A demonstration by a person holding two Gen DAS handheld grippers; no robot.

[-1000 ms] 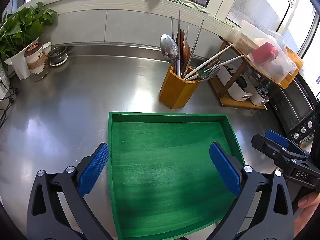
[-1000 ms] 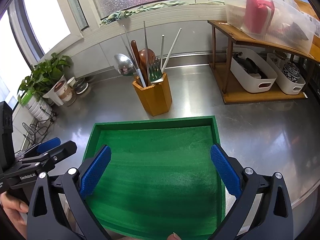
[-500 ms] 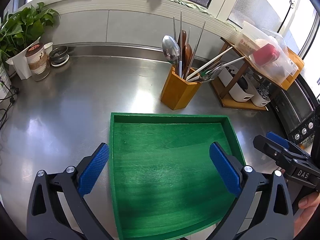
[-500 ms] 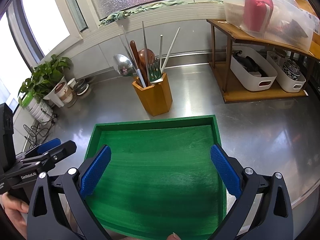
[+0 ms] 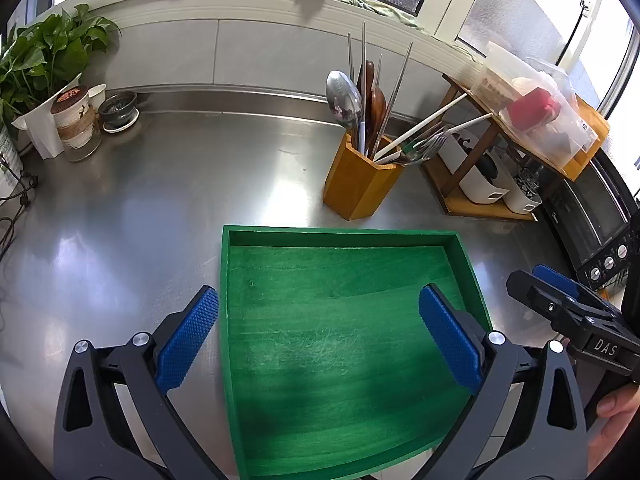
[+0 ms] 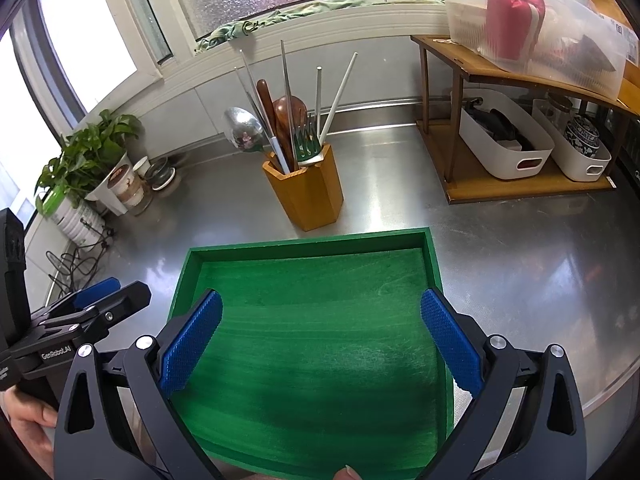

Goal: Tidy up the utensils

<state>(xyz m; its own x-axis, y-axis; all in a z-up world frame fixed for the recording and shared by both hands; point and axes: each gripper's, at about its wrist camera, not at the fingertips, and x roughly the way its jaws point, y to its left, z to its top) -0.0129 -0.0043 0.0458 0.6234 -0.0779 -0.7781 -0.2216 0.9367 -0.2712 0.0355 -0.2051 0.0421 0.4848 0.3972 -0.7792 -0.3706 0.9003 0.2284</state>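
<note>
Both claws hang wide open over the near end of the green tray [image 5: 344, 320], the left claw [image 5: 318, 336] and right claw [image 6: 320, 336] each holding nothing. The tray lies flat on the steel table [image 5: 140, 208]. Just behind it stands the wooden holder [image 6: 308, 192], with spoons, forks and chopsticks upright inside.

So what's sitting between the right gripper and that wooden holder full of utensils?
Only the green tray, with nothing in it, then a strip of bare steel counter before the utensil holder. The right wrist view shows it.
</note>
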